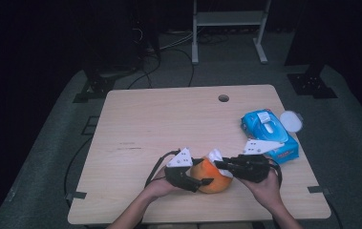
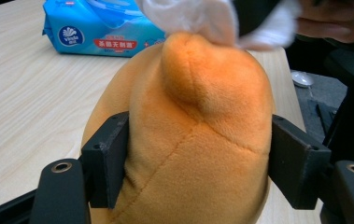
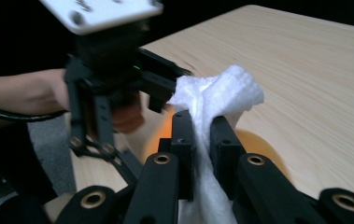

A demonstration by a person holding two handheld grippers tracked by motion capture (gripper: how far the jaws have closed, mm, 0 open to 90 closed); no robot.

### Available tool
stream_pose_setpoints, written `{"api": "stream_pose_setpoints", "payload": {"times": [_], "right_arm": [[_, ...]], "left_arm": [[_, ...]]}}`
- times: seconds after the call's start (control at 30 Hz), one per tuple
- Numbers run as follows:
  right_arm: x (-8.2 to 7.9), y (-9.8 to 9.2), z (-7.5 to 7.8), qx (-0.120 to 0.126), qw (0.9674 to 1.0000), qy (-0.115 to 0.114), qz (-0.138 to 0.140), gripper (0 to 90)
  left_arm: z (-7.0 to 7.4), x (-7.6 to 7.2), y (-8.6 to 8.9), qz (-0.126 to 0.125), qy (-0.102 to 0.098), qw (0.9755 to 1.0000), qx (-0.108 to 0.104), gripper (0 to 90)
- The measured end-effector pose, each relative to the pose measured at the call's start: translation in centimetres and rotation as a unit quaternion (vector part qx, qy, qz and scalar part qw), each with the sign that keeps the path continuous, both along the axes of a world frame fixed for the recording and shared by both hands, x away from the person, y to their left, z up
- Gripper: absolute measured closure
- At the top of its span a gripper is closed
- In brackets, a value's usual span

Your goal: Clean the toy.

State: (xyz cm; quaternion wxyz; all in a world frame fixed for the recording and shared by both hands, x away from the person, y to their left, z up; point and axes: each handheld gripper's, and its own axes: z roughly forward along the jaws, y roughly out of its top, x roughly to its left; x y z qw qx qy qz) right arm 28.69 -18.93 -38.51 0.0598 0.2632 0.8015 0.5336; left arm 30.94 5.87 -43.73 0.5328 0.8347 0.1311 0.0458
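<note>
Orange plush toy [image 1: 210, 177] sits clamped between the black jaws of the left claw [image 1: 202, 182], near the bench's [image 1: 169, 114] front edge, with only a narrow strip of wood between it and that edge. Right claw [image 1: 220, 165] is clenched on a white wipe [image 1: 215, 156], which it presses against the top of the toy, just beyond the left claw. Beyond both claws the bench lies bare up to its far edge, where a round cable hole [image 1: 223, 98] sits. Beyond the right claw and off to its right, close to the bench's right edge, lies a blue wipes pack [image 2: 101, 29]; its round logo reads "Vinda", and the red label's characters are too small to read.
</note>
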Motion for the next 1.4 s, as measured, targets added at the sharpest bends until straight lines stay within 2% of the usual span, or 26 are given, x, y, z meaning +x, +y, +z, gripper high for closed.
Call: {"api": "stream_pose_setpoints", "payload": {"times": [0.07, 0.1, 0.13, 0.17, 0.2, 0.3, 0.47, 0.53, 0.63, 0.67, 0.7, 0.77, 0.8, 0.83, 0.87, 0.9, 0.93, 0.97, 1.0, 1.07, 1.13, 1.2, 1.23, 1.33, 1.37, 1.4], "right_arm": [[-0.3, 1.8, 0.5, -0.006, 0.9996, -0.013, 0.026, 81.7], [-0.5, 2.4, 0.6, -0.017, 0.9992, -0.02, 0.03, 81.6], [-0.5, 2.4, 0.6, -0.017, 0.9992, -0.02, 0.03, 81.6], [-0.7, 3.1, 0.6, -0.043, 0.9981, -0.037, 0.023, 81.6], [-0.6, 3.0, 0.6, -0.043, 0.9982, -0.035, 0.02, 81.6], [-0.2, 2.2, 0.4, -0.043, 0.9984, -0.036, 0.005, 81.7], [0.0, 1.0, 0.3, -0.039, 0.9986, -0.033, -0.011, 81.6], [0.1, 0.0, 0.1, -0.048, 0.9979, -0.033, -0.031, 81.6], [0.5, -1.1, -0.6, -0.045, 0.9976, -0.018, -0.049, 81.6], [0.5, -1.1, -0.6, -0.045, 0.9976, -0.018, -0.049, 81.6], [0.6, -1.8, -1.2, -0.034, 0.9979, -0.001, -0.055, 81.6], [0.6, -2.0, -1.4, -0.031, 0.998, 0.002, -0.055, 81.6], [0.6, -2.0, -1.4, -0.031, 0.998, 0.002, -0.055, 81.6], [0.5, -2.0, -1.5, -0.035, 0.9979, 0.001, -0.054, 81.5], [0.5, -2.0, -1.5, -0.035, 0.9979, 0.001, -0.054, 81.5], [0.5, -2.1, -1.4, -0.043, 0.9975, -0.007, -0.056, 81.5], [0.5, -2.1, -1.4, -0.043, 0.9975, -0.007, -0.056, 81.5], [0.6, -2.4, -1.4, -0.044, 0.9972, -0.004, -0.06, 81.4], [0.6, -2.4, -1.4, -0.044, 0.9972, -0.004, -0.06, 81.4], [0.8, -3.2, -1.5, -0.046, 0.9967, -0.004, -0.067, 81.4], [0.8, -3.4, -1.6, -0.045, 0.9966, -0.002, -0.069, 81.4], [0.8, -3.8, -1.7, -0.043, 0.9966, 0.004, -0.071, 81.3], [0.8, -4.1, -1.8, -0.042, 0.9965, 0.007, -0.072, 81.3], [1.0, -4.3, -1.9, -0.041, 0.9965, 0.008, -0.072, 81.3], [1.1, -4.4, -1.9, -0.037, 0.9965, 0.013, -0.073, 81.3], [1.1, -4.4, -1.9, -0.037, 0.9965, 0.013, -0.073, 81.3]], "left_arm": [[0.0, -0.1, -0.3, 0.002, -0.005, 1.0, 0.002, 29.1], [0.1, -0.2, -0.6, 0.004, -0.012, 0.9999, 0.006, 29.1], [0.1, -0.2, -0.6, 0.004, -0.012, 0.9999, 0.006, 29.2], [0.1, -0.3, -0.7, 0.005, -0.013, 0.9999, 0.008, 29.3], [0.1, -0.3, -0.6, 0.007, -0.011, 0.9999, 0.007, 29.4], [0.0, -0.1, -0.4, 0.011, 0.0, 0.9999, -0.004, 29.8], [-0.1, 0.1, -0.4, 0.014, 0.002, 0.9999, -0.008, 29.8], [-0.2, 0.3, -0.1, 0.018, 0.011, 0.9997, -0.015, 29.8], [-0.2, 0.3, 0.0, 0.018, 0.012, 0.9996, -0.016, 29.7], [-0.2, 0.3, 0.0, 0.017, 0.01, 0.9997, -0.014, 29.7], [-0.2, 0.2, -0.1, 0.011, 0.004, 0.9998, -0.014, 29.1], [-0.2, 0.2, -0.2, 0.003, -0.004, 0.9999, -0.011, 24.0], [-0.1, 0.2, -0.2, -0.008, -0.015, 0.9998, -0.009, 24.0], [0.1, 0.2, -0.1, -0.016, -0.026, 0.9995, -0.005, 18.3], [0.2, 0.3, 0.1, -0.022, -0.033, 0.9992, -0.007, 18.3], [0.1, 0.9, 0.8, -0.033, -0.033, 0.9988, -0.014, 15.0], [0.1, 0.9, 0.8, -0.033, -0.033, 0.9988, -0.014, 13.4], [-0.4, 1.6, 1.3, -0.039, -0.029, 0.9987, -0.014, 12.2], [-0.4, 1.6, 1.3, -0.039, -0.029, 0.9987, -0.014, 11.6], [-1.3, 2.8, 1.9, -0.052, -0.013, 0.9985, -0.01, 10.8], [-1.5, 3.2, 1.8, -0.058, -0.006, 0.9982, -0.012, 9.9], [-1.8, 3.6, 1.4, -0.074, -0.001, 0.9971, -0.013, 9.3], [-2.1, 3.9, 0.9, -0.088, 0.008, 0.996, -0.011, 7.3], [-2.4, 4.2, 0.3, -0.092, 0.018, 0.9955, -0.014, 4.5], [-2.5, 4.4, -0.1, -0.093, 0.027, 0.9952, -0.016, 4.6], [-2.5, 4.4, -0.1, -0.093, 0.027, 0.9952, -0.016, 6.9]]}}
